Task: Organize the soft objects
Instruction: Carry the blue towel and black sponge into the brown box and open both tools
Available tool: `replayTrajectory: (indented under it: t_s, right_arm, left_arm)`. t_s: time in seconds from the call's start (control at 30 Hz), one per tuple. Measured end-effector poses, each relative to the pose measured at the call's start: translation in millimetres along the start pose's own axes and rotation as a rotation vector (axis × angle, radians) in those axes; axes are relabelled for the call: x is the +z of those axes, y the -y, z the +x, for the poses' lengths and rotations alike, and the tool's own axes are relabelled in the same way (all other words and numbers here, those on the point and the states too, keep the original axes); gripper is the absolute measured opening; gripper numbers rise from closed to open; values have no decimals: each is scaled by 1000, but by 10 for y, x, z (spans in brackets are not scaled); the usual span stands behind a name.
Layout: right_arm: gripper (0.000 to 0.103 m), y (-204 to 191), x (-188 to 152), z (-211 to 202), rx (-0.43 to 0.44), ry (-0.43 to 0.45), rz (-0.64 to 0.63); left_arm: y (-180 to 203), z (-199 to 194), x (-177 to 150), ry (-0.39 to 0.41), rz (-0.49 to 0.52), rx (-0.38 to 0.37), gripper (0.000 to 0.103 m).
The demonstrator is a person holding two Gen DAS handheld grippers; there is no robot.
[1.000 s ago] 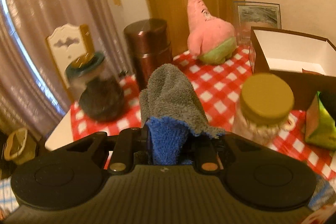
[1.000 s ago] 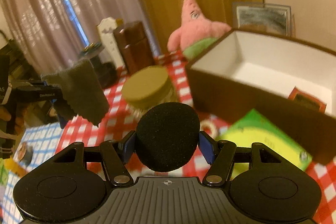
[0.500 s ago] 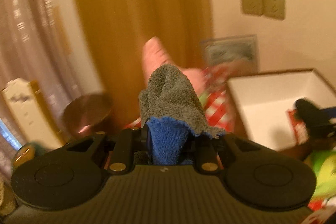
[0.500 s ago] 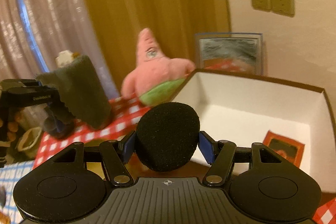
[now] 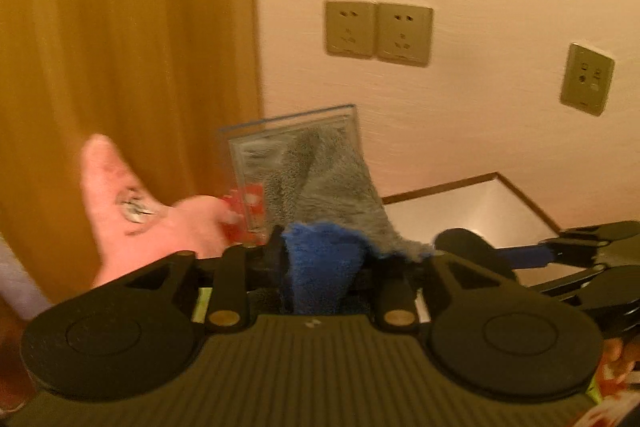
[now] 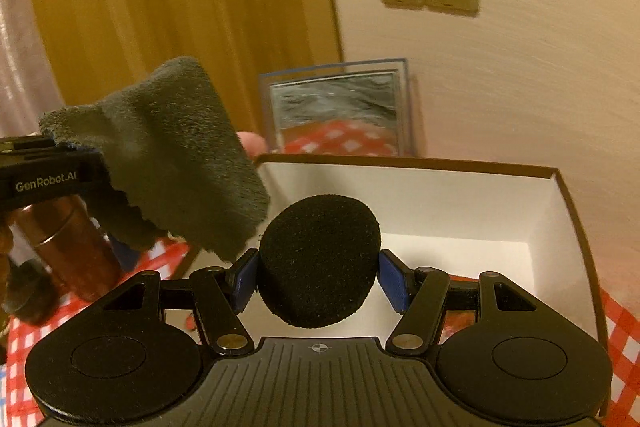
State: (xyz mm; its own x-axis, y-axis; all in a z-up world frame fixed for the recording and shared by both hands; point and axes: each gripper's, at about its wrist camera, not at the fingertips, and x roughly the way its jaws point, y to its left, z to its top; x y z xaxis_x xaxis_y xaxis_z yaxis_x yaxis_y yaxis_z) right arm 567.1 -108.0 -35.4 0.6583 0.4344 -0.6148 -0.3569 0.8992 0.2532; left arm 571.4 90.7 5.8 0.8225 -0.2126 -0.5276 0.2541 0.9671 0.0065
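Two claws | left claw (image 5: 324, 263) opening, cloth (image 5: 332, 187) between | right claw (image 6: 318, 275) grips sponge (image 6: 319, 261)

Ochre curtain (image 5: 120, 47), hanging at left beside a pale wall (image 6: 520, 87); double socket plate (image 5: 378, 33) on that wall, single socket plate (image 5: 587, 79) well apart to its right; clear framed picture (image 6: 338, 109) leaning upright against the wall; red-and-white checked tablecloth (image 6: 24, 343); brown metal canister (image 6: 74, 243) standing on the cloth at left
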Motion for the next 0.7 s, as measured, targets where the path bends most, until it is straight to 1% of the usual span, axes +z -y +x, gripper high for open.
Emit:
replayTrajectory:
  t_s: [0.03, 0.07, 0.13, 0.2, 0.27, 0.33, 0.43, 0.47, 0.5, 0.57, 0.7]
  right_arm:
    - [63, 33, 5, 23, -8, -1, 10]
    - [63, 60, 8, 42, -14, -3, 15]
    - [63, 112, -7, 54, -22, -8, 27]
    - [63, 154, -15, 76, -25, -14, 37]
    - [63, 172, -15, 85, -23, -12, 42]
    - [64, 180, 0, 106, -3, -6, 44]
    - [75, 166, 33, 103, 8, 8, 60]
    - [83, 160, 43, 91, 16, 14, 58]
    - [87, 157, 63, 90, 22, 19, 56]
    - [88, 148, 84, 50, 32, 28, 50]
    - [88, 175, 75, -144, 62, 39, 56]
  left_arm:
    - [37, 50, -15, -6, -10, -19, 39]
    - [56, 110, -24, -18, -14, -33, 45]
    - [100, 206, -61, -48, -20, -39, 50]
    - [95, 234, -113, -74, -24, -31, 50]
    - [39, 193, -123, -70, -43, -27, 51]
    - [-36, 135, -118, -82, -67, -18, 51]
    - [-168, 1, -120, -99, -106, 4, 51]
    - [-207, -57, -135, -107, -117, 18, 51]
    - [-237, -94, -138, -116, -122, 28, 51]
    - [-286, -219, -175, -120, -128, 53, 51]
    - [-347, -590, -289, -95, -156, 85, 51]
